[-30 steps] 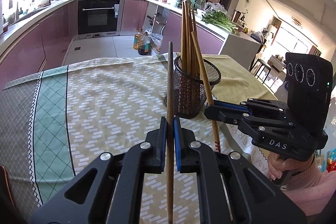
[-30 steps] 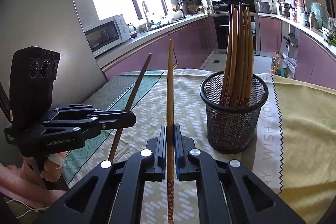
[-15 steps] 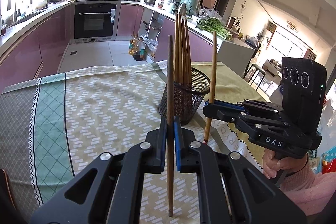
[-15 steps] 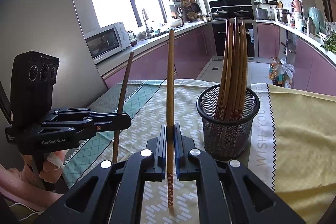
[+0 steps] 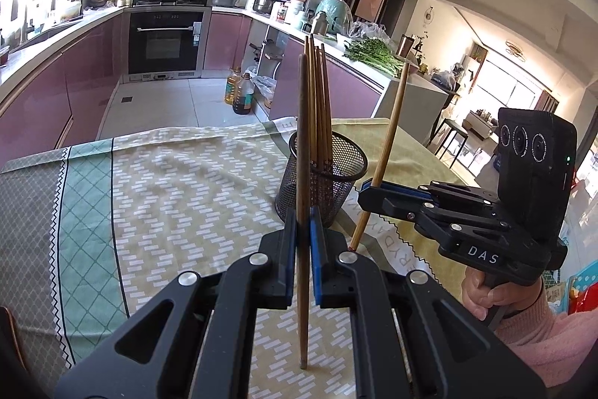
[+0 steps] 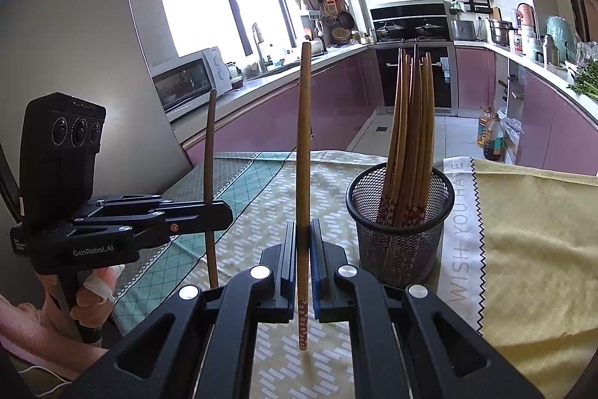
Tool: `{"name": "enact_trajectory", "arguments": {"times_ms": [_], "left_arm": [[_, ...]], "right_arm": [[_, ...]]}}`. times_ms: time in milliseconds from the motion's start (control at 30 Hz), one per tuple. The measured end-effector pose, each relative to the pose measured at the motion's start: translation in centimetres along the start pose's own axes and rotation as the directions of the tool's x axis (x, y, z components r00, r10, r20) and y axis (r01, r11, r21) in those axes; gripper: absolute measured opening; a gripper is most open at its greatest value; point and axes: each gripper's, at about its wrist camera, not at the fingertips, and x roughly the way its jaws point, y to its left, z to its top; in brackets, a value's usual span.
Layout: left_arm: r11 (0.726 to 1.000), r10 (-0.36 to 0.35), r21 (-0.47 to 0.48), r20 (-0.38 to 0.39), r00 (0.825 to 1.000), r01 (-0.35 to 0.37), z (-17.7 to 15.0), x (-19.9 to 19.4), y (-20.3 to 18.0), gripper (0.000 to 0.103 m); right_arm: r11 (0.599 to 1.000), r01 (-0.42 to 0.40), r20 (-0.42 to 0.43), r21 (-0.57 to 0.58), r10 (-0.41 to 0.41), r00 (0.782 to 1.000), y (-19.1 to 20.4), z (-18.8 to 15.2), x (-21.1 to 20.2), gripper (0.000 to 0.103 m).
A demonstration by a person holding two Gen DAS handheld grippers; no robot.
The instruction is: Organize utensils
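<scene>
**Two chopsticks upright, ready for the mesh cup**

While the mesh holder already stands packed with chopsticks on the patterned tablecloth, we carry one more stick in each hand. Our left gripper pinches a dark chopstick near its middle, jaws pressed tight against it, so it stands vertical with its lower tip clear of the cloth. Our right gripper clamps a lighter chopstick the same way, flower-patterned end pointing down to match those in the cup. Held upright, we judge, each stick can drop straight through the rim rather than snag the mesh. From the right wrist view the holder sits just to the right of our stick; neither chopstick is over the opening yet.
</scene>
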Motion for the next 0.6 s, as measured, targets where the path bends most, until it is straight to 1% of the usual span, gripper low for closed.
{"name": "enact_trajectory", "arguments": {"times_ms": [600], "left_arm": [[1.0, -0.006, 0.007, 0.009, 1.0, 0.006, 0.68, 0.12, -0.53, 0.007]], "right_arm": [[1.0, 0.011, 0.023, -0.002, -0.011, 1.0, -0.43, 0.37, -0.72, 0.006]]}}
